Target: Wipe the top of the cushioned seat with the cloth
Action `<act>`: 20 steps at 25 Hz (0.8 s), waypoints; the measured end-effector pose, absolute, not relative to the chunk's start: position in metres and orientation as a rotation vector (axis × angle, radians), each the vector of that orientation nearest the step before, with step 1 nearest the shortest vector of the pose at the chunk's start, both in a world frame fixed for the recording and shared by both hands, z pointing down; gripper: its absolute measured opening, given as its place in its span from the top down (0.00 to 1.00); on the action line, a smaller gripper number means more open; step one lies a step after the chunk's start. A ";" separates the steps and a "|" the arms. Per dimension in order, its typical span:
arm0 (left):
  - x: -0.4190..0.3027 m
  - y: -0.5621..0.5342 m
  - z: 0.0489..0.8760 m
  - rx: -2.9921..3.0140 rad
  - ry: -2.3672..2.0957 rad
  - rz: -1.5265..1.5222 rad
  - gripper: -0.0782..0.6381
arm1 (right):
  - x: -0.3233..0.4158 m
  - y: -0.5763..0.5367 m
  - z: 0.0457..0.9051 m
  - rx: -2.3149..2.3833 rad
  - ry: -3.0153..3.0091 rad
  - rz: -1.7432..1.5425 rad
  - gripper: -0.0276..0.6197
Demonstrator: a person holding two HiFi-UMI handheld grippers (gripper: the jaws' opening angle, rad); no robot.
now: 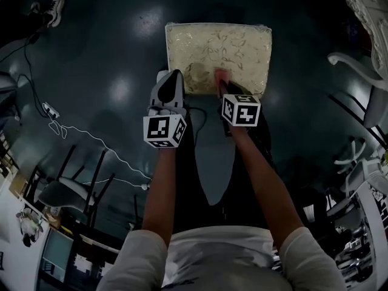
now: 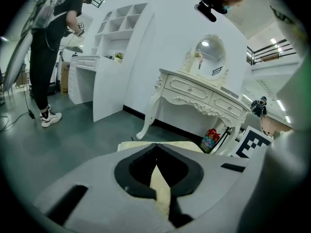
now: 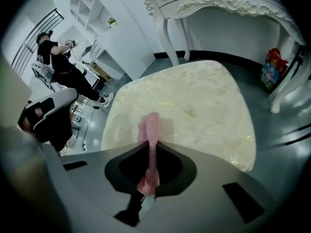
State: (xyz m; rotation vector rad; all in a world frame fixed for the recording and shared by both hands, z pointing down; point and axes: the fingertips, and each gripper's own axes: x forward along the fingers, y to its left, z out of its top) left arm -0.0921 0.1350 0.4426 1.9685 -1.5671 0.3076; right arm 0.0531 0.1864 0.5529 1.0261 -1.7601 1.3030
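seen from above, a person stands over a cream, leaf-patterned cushioned seat on a dark floor. the right gripper reaches over the seat's near edge, its jaws clamped on a pink knitted cloth. in the right gripper view the cloth runs up between the jaws and its free end lies on the seat top. the left gripper sits just beside the seat's near left corner, over the floor; its own view shows the jaws closed to a thin slit with nothing held. beyond stand an ornate white dressing table and another person in black.
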 end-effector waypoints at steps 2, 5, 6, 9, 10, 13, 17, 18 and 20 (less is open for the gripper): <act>-0.073 0.130 0.443 1.983 -1.549 0.307 0.88 | 0.080 0.183 0.552 1.059 -1.746 1.305 0.92; -0.045 0.125 0.445 1.999 -1.525 0.303 0.88 | 0.119 0.179 0.551 1.114 -1.720 1.283 0.92; -0.035 0.123 0.447 2.004 -1.516 0.304 0.87 | 0.132 0.177 0.551 1.142 -1.709 1.276 0.92; -0.009 0.118 0.451 2.020 -1.487 0.304 0.88 | 0.173 0.172 0.550 1.248 -1.661 1.267 0.92; -0.001 0.117 0.452 2.025 -1.479 0.304 0.88 | 0.186 0.170 0.550 1.280 -1.644 1.266 0.92; 0.018 0.113 0.453 2.037 -1.459 0.302 0.88 | 0.216 0.168 0.554 1.341 -1.582 1.269 0.92; 0.033 0.110 0.457 2.048 -1.447 0.304 0.88 | 0.231 0.167 0.565 1.345 -1.546 1.311 0.92; 0.034 0.110 0.458 2.047 -1.446 0.307 0.88 | 0.232 0.167 0.569 1.341 -1.545 1.307 0.92; 0.034 0.111 0.460 2.048 -1.444 0.315 0.88 | 0.239 0.168 0.578 1.351 -1.519 1.310 0.92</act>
